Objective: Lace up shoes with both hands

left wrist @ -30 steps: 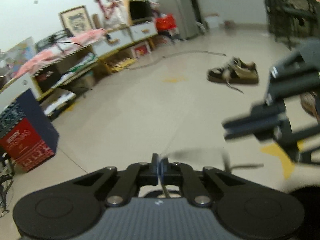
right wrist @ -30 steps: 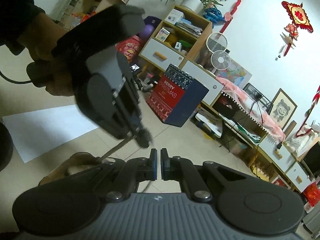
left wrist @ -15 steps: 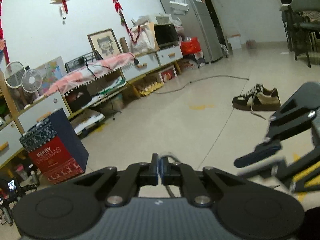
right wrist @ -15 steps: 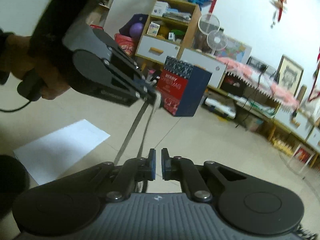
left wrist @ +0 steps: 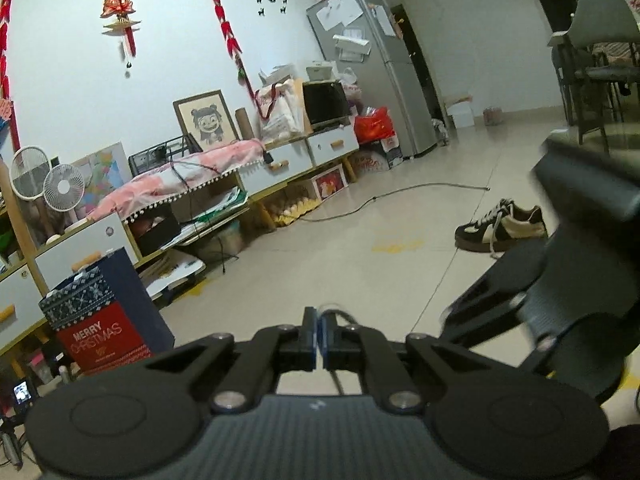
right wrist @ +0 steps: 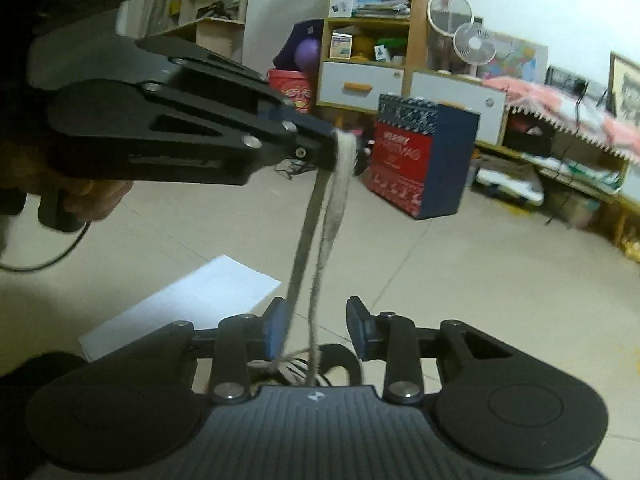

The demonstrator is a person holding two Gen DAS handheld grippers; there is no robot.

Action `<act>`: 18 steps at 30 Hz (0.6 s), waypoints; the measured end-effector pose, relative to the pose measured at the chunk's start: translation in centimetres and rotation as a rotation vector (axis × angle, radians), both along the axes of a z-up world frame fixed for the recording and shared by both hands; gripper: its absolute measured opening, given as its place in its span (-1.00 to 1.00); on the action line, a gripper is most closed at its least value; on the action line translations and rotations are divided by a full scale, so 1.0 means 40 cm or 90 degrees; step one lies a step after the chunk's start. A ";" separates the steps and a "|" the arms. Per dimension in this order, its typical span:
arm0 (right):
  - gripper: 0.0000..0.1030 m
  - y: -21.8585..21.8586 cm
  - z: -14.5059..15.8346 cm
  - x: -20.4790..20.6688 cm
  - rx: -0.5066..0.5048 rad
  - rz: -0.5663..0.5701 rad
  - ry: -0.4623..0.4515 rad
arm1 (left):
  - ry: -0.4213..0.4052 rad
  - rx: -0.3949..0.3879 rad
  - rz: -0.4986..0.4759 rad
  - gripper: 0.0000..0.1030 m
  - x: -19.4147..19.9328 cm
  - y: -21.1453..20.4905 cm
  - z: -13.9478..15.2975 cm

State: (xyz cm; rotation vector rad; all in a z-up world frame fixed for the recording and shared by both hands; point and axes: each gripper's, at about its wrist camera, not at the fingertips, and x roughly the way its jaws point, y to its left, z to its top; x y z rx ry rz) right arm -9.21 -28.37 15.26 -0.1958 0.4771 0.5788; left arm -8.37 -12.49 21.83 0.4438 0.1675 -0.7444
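1. The left gripper [right wrist: 334, 148], a black two-finger tool held by a hand [right wrist: 86, 200] at the left edge of the right wrist view, has its jaws pressed together on a loop of pale grey flat shoelace [right wrist: 320, 232].
2. In its own view the left gripper [left wrist: 320, 338] shows its blue pads closed with hardly a gap, and a bit of the lace pokes out just above and below the tips.
3. From that pinch, 2 strands of the lace hang down and run toward the right gripper [right wrist: 316, 330].
4. The right gripper's fingers stand apart; its blue left pad [right wrist: 274, 330] and the right one are clearly separated.
5. Both strands pass down through that gap, closer to the left pad. The left strand looks to brush that pad's inner face, though I cannot tell for sure; the right finger is clear of the lace.
6. Below the fingers the strands meet a frayed knot or tangle [right wrist: 290, 366] just in front of the gripper body.
7. A second brown and cream sneaker [left wrist: 500, 230] with loose laces lies on the beige tiled floor [left wrist: 360, 256], well apart from both grippers.
8. A white sheet of paper [right wrist: 192, 300] lies flat on the floor beyond the right gripper, and a navy and red Christmas gift box [right wrist: 420, 156] stands near the shelves.
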 end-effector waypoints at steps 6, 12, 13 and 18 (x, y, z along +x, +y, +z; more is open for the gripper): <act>-0.96 0.018 -0.032 0.003 -0.002 -0.034 0.039 | 0.005 -0.009 0.010 -0.94 0.001 0.007 0.002; -0.96 0.004 -0.067 0.009 -0.010 -0.072 0.102 | 0.010 -0.008 0.019 -0.94 0.004 0.010 0.000; -0.96 -0.001 -0.069 0.008 -0.002 -0.077 0.107 | 0.005 -0.003 0.020 -0.94 0.003 0.009 -0.003; -0.96 -0.047 -0.069 0.013 0.081 -0.160 0.140 | 0.011 0.009 0.039 -0.89 0.025 0.010 -0.010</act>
